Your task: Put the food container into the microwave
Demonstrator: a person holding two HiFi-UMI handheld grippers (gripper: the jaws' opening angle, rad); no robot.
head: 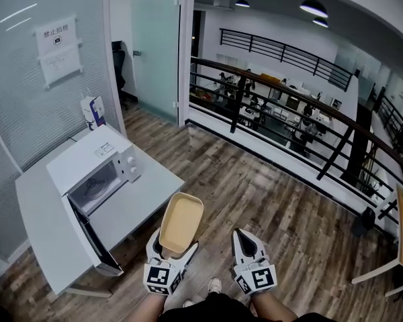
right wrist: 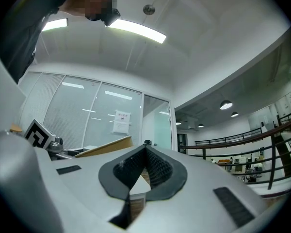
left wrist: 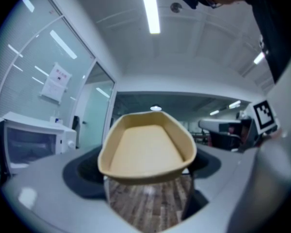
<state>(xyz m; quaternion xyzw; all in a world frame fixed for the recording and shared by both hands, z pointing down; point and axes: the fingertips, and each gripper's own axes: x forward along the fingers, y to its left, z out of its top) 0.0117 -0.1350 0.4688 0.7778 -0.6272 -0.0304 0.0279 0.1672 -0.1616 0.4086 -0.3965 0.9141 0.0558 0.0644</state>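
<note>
Tan, shallow and empty, the food container (head: 181, 224) is clamped at its near end by the left gripper (head: 171, 251), off the table to the right of the microwave (head: 94, 170) and above the wood floor (head: 255, 186). In the left gripper view the jaws close on the container's near wall (left wrist: 145, 147), with the microwave (left wrist: 31, 137) at far left. The microwave stands on a white table (head: 40, 213); its door (head: 94, 237) hangs open toward the person, exposing the cavity. A small carton (head: 93, 111) stands behind the microwave, against the glass wall. The right gripper (head: 247, 243), further right of the microwave than the container, has its jaw tips pressed together (right wrist: 144, 152) with nothing between them.
</note>
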